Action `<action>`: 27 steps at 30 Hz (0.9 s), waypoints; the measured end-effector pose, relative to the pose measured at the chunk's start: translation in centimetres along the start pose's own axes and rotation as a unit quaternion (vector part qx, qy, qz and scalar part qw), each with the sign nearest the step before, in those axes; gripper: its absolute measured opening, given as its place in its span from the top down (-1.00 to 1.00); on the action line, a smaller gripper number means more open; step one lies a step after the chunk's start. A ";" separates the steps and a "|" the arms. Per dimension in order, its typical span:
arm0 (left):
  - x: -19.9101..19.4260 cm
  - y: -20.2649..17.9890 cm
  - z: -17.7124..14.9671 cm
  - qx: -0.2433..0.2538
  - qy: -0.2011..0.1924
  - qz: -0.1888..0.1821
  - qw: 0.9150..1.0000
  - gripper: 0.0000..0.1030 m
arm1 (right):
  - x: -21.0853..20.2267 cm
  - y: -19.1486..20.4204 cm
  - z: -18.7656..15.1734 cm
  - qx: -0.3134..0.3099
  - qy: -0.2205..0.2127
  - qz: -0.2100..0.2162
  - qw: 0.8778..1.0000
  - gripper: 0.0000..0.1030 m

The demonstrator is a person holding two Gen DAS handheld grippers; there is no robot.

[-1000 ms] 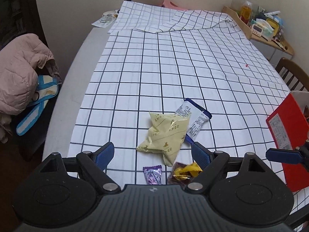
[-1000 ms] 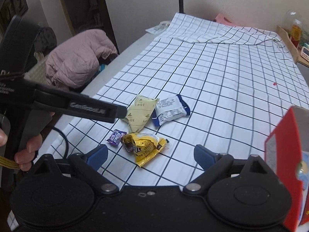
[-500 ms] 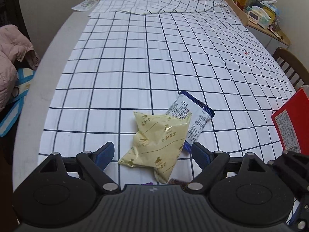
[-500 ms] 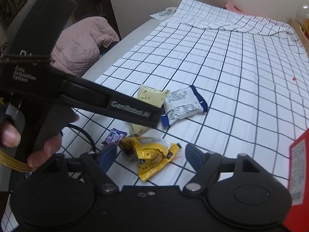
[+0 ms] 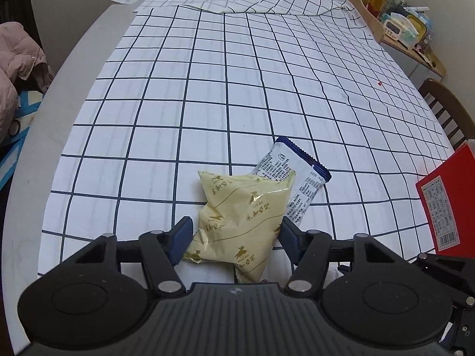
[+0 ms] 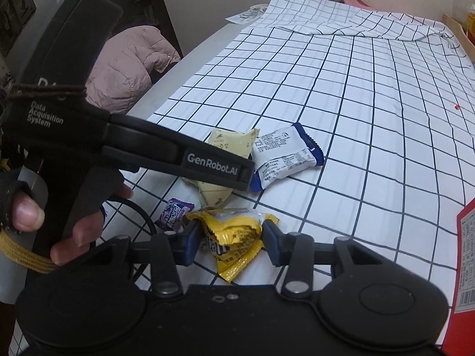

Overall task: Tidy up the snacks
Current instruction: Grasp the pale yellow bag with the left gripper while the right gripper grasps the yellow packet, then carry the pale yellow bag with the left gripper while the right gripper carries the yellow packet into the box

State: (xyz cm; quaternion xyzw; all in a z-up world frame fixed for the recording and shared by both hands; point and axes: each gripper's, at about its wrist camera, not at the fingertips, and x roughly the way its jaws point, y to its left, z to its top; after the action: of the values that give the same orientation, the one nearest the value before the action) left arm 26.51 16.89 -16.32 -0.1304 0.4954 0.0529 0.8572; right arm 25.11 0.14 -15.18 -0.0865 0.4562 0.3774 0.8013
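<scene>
The left tongs (image 5: pixel 234 233) straddle a pale yellow crinkled plastic snack pouch (image 5: pixel 243 216), both blue pads touching its sides. Just beyond lies a white, blue-edged foil packet (image 5: pixel 294 175). The right tongs (image 6: pixel 230 243) pinch a bright yellow crumpled wrapper (image 6: pixel 234 237) on the checked counter (image 6: pixel 341 103); a small purple candy (image 6: pixel 175 212) sits just left of them.

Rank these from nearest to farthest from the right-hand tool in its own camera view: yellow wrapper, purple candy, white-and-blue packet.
1. Crinkled yellow snack wrapper: between the right gripper jaws.
2. Small purple candy packet: just beyond, to the left.
3. White-and-blue foil packet: farther up the checked tablecloth.
</scene>
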 end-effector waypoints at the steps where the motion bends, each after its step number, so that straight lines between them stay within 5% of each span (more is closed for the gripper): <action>1: 0.0 0.1 0.0 -0.002 -0.001 0.001 1.000 -0.11 | -0.1 0.0 0.0 0.001 -0.002 -0.001 1.000 0.19; 9: -0.6 0.2 -0.1 -0.010 -0.006 0.016 1.000 0.23 | -1.2 0.1 -0.3 0.008 -0.013 -0.014 1.000 0.29; 27: -8.2 -0.5 -1.8 -0.029 -0.032 0.020 0.999 0.25 | -8.1 0.6 -0.9 0.030 -0.054 -0.016 0.998 0.30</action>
State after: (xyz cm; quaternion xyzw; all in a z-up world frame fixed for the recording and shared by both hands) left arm 21.03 16.23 -9.99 -0.1434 0.4690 0.0889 0.8670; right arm 21.69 -4.16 -9.14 -0.0494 0.4222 0.3552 0.8325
